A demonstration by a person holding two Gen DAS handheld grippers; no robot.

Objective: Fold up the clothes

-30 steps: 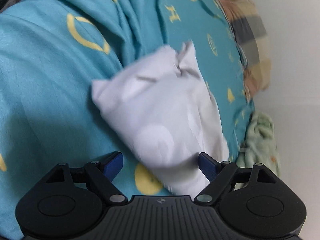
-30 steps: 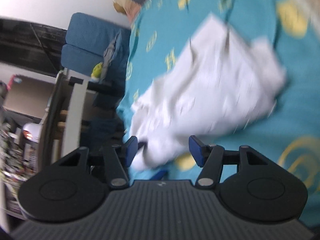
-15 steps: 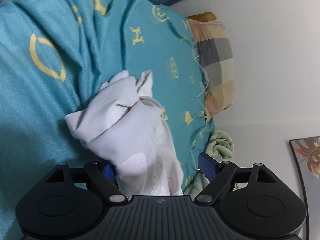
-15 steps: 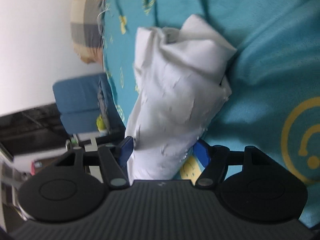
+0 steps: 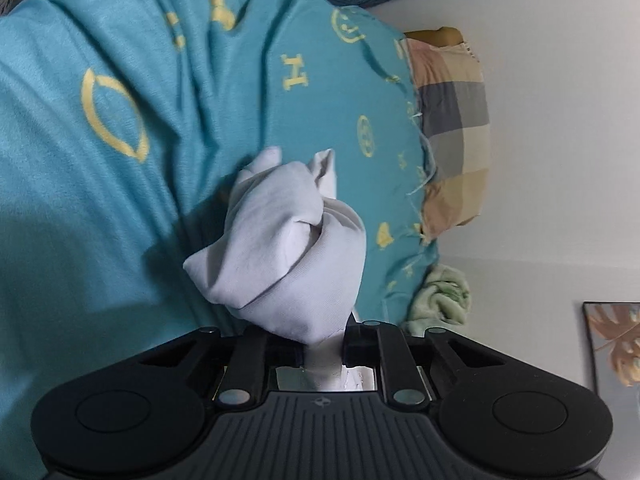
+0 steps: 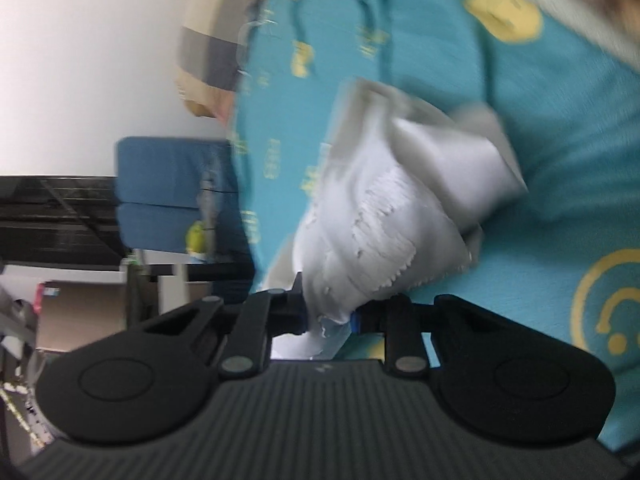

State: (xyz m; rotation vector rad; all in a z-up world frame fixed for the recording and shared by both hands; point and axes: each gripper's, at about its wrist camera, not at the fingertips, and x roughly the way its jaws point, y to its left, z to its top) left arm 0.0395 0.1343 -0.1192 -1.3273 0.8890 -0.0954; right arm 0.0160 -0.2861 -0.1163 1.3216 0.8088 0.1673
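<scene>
Nearest the left wrist camera, the left gripper (image 5: 323, 354) has its black jaws clamped on the lower end of a white garment (image 5: 288, 256). The garment is soft knit cloth, bunched into a rounded, creased lump that rises toward 12 o'clock from the jaws. The right gripper (image 6: 330, 318) likewise has its jaws pinched on a crumpled edge of the white garment (image 6: 400, 208); this view is motion-blurred, though a rough, flaking white print patch shows on the fabric.

Behind the garment lies a teal bedsheet (image 5: 120, 200) of smooth woven cloth, heavily wrinkled, printed with yellow rings, letters and smiley faces. At 3 o'clock from the lump, a fuzzy pale green cloth (image 5: 440, 296) sits just beside the sheet's frayed edge. Farther off, at 2 o'clock, a plaid pillow (image 5: 452, 128) in grey, cream and peach squares rests against a plain white wall (image 5: 560, 120).
</scene>
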